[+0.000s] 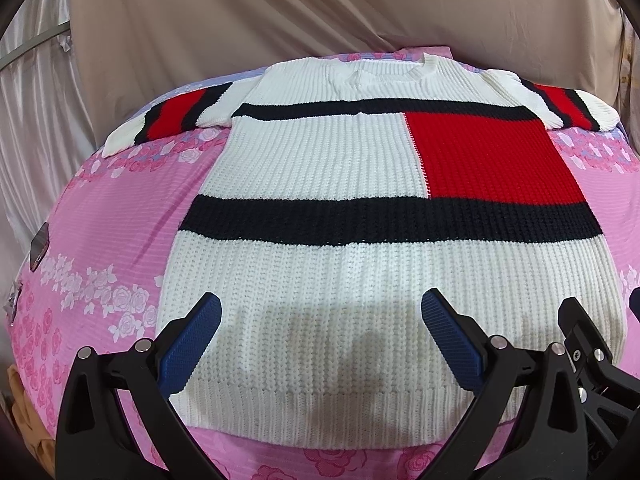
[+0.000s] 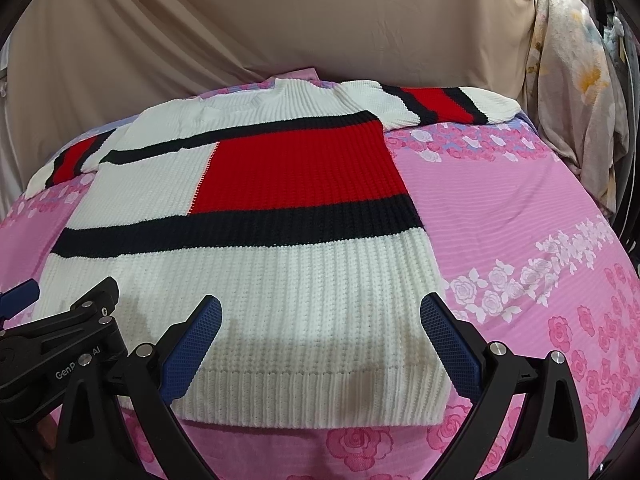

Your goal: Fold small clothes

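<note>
A white knit sweater (image 1: pixel 320 160) with black stripes and a red block lies flat and face up on the pink floral bed cover (image 1: pixel 100 240), sleeves spread to both sides, hem toward me. It also shows in the right wrist view (image 2: pixel 260 272). My left gripper (image 1: pixel 320 312) is open and empty, hovering over the lower left part of the hem. My right gripper (image 2: pixel 320 312) is open and empty over the lower right corner of the hem. The right gripper's body shows at the right edge of the left wrist view (image 1: pixel 592 344).
A beige curtain (image 1: pixel 320 8) hangs behind the bed. A pale floral cloth (image 2: pixel 576 80) hangs at the right. Small dark objects (image 1: pixel 40 244) lie at the bed's left edge. An orange cloth (image 1: pixel 24 408) sits low at the left.
</note>
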A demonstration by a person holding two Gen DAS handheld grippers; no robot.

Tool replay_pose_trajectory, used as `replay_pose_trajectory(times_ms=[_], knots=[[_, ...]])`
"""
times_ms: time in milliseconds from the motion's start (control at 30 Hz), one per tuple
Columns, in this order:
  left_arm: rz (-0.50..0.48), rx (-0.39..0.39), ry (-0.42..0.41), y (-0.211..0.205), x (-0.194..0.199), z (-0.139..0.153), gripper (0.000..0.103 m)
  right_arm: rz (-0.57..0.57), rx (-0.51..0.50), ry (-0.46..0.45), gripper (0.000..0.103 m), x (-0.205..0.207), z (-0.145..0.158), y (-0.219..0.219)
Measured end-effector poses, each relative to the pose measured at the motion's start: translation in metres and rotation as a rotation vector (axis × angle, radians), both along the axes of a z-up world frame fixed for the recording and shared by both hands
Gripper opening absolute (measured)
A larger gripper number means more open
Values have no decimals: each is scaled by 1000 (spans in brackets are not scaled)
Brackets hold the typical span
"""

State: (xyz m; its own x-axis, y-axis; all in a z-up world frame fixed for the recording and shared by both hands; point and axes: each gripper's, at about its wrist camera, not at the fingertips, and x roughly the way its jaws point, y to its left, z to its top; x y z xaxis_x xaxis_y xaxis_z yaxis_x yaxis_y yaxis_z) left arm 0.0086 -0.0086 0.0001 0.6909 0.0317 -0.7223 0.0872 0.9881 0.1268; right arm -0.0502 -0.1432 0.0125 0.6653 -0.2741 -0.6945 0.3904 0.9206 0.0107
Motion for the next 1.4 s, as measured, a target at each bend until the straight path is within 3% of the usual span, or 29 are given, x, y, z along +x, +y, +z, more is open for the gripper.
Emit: replay_pose_trajectory(times_ms=[1100, 1267, 1400], knots=[[5, 12, 12, -4, 9, -11, 98, -2, 18, 10, 98, 13, -10, -10], [-12, -78, 24, 3, 22, 2, 98, 28, 30, 11, 98, 22, -6, -19], [22, -126, -42, 26, 42, 26, 98, 8, 25, -40, 98, 38, 15, -70]])
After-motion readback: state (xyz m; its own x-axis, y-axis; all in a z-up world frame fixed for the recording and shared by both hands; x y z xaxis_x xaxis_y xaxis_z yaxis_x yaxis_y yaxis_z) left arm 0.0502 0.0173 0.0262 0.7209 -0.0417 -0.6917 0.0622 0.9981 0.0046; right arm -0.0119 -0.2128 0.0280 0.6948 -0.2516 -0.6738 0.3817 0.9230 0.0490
